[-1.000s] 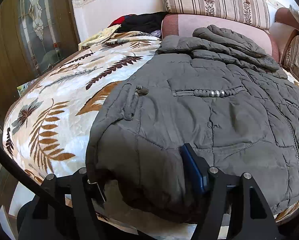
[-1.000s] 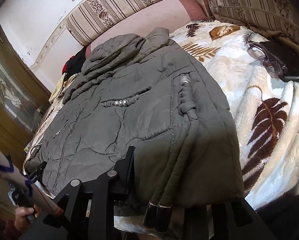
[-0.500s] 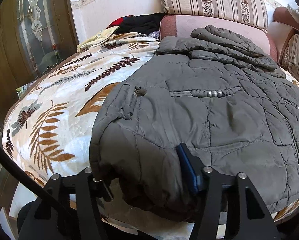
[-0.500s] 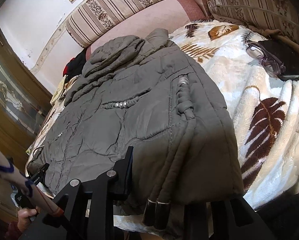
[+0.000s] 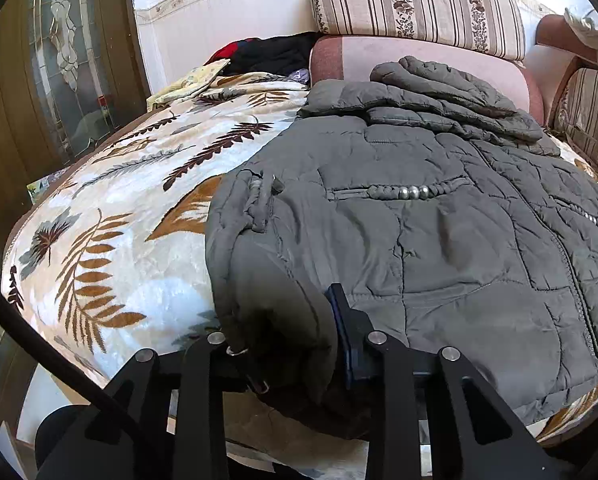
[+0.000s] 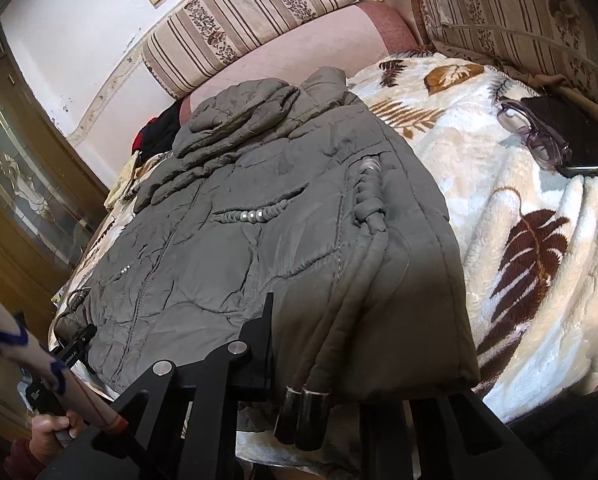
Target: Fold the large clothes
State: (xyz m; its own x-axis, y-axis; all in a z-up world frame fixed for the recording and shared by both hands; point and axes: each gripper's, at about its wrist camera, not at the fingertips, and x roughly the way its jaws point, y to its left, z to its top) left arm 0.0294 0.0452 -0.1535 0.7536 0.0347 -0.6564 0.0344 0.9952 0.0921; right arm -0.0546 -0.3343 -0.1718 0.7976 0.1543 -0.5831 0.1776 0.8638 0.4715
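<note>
Since a second ago, little has altered: the left gripper (image 5: pixel 291 344) has edged slightly further onto the hem and the near left corner of the jacket (image 5: pixel 419 240) has bunched higher between its fingers; the right-hand view is almost unchanged.

Meaning for the task: judged a grasp being settled at both lower corners, ahead of lifting the hem for a fold. No fold of the body has begun.

Left gripper: closed on the jacket's lower left corner, with cloth gathered between the fingers and a small metal ring hanging just beside the left finger.

Right gripper (image 6: pixel 339 376): at the lower right corner of the jacket (image 6: pixel 259 240). The left finger lies on top of the cloth and the right finger is hidden under the hem; it appears to clamp the hem, though the contact itself is covered.

Jacket:
- Grey-green, quilted and padded.
- Lies flat, front up, on a leaf-patterned blanket (image 5: pixel 111 240) over a sofa, hem towards the cameras.
- Hood and sleeves are heaped at the far end against the pink backrest.
- A braided, beaded trim crosses the chest.
- Two cords (image 6: pixel 303 420) with dark metal tips hang over the near edge.

Also present: glasses (image 6: pixel 535 140) and a phone (image 6: pixel 575 148), well apart on the blanket.
</note>
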